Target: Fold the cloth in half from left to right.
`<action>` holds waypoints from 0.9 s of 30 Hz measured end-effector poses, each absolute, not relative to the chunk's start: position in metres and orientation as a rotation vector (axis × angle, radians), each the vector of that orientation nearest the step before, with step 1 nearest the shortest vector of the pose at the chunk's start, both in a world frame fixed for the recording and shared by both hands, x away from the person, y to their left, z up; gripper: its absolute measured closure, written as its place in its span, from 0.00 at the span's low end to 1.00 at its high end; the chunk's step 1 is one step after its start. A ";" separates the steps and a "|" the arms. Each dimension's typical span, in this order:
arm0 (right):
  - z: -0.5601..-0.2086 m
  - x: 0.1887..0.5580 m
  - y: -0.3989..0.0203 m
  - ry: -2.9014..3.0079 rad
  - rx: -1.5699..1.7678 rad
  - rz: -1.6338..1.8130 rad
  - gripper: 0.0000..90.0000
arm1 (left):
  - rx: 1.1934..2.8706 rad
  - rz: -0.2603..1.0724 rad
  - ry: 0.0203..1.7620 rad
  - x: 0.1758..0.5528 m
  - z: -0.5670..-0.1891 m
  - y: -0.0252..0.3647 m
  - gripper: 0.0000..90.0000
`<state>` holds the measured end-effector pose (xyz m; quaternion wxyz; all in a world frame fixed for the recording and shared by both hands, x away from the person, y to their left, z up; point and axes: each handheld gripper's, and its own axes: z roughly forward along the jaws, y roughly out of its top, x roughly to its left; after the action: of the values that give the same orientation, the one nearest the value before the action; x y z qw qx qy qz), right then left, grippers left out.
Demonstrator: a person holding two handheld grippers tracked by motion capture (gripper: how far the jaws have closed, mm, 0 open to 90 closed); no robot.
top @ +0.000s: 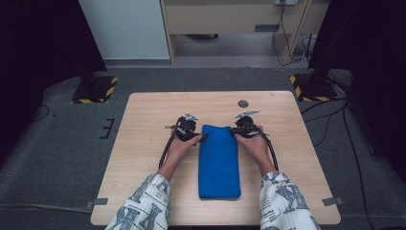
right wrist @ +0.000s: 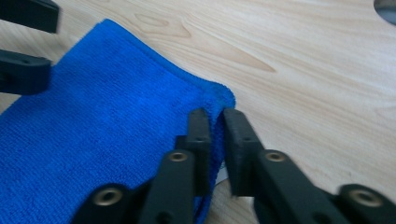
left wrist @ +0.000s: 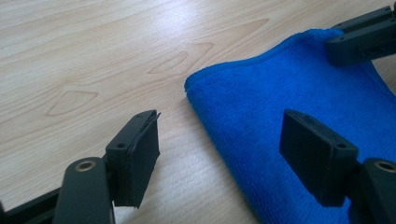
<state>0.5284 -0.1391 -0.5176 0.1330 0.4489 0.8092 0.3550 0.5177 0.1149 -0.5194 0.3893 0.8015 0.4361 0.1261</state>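
Folded blue terry towel is lying mid-frame on the pale wooden table, long axis running top to bottom, bare wood lying open on both sides. Right gripper is pinching the towel's far right corner, jaws narrow. Left gripper is straddling the far left corner, jaws wide, pads not touching. The towel's right part is cut off in the left gripper view.

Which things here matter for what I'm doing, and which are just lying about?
In the job:
- folded blue terry cloth
- right tool, shut on the cloth's corner
- left tool, open astride the other corner

Lying about:
- round grey disc in the wooden tabletop
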 end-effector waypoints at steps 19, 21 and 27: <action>-0.515 0.529 -0.138 2.357 1.300 1.076 0.94 | 2.095 0.368 1.130 0.529 -0.528 0.095 0.60; -0.514 0.529 -0.138 2.353 1.302 1.085 0.94 | 2.096 0.360 1.126 0.530 -0.527 0.094 0.65; -0.507 0.525 -0.137 2.343 1.285 1.112 0.94 | 2.087 0.361 1.099 0.528 -0.524 0.092 0.89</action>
<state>0.5254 -0.1372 -0.5070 0.1232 0.4404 0.8034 0.3814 0.5278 0.0915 -0.5239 0.3690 0.8129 0.4280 0.1408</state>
